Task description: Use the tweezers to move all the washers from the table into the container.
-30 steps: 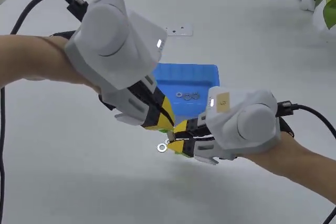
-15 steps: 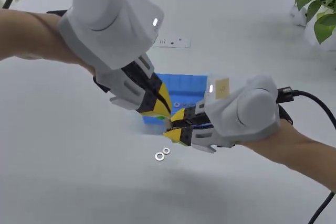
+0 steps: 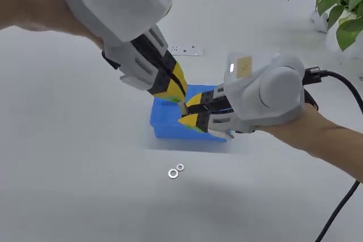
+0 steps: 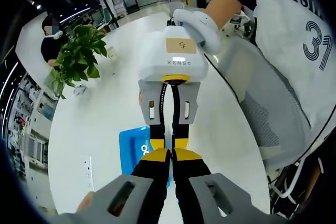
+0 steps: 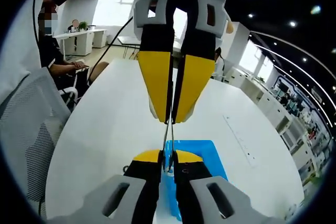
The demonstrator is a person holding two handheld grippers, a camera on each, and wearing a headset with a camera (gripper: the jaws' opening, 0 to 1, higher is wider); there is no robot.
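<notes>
At the middle of the table [image 3: 68, 157] sits the container [image 3: 170, 127] with washers [image 4: 145, 150] inside it, while two loose washers [image 3: 173, 173] lie side by side on the tabletop just in front of it. Above the container's left part, the left gripper [image 3: 179, 101] reaches in from the rear left and the right gripper [image 3: 182, 115] from the right, their jaw tips nose to nose with the tweezers [image 5: 169, 135] clamped between both pairs. A socket strip [image 3: 187, 50] lies behind the container, and a plant [image 3: 334, 4] stands at the far right.

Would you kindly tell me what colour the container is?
Blue; the container shows best in the head view.
</notes>
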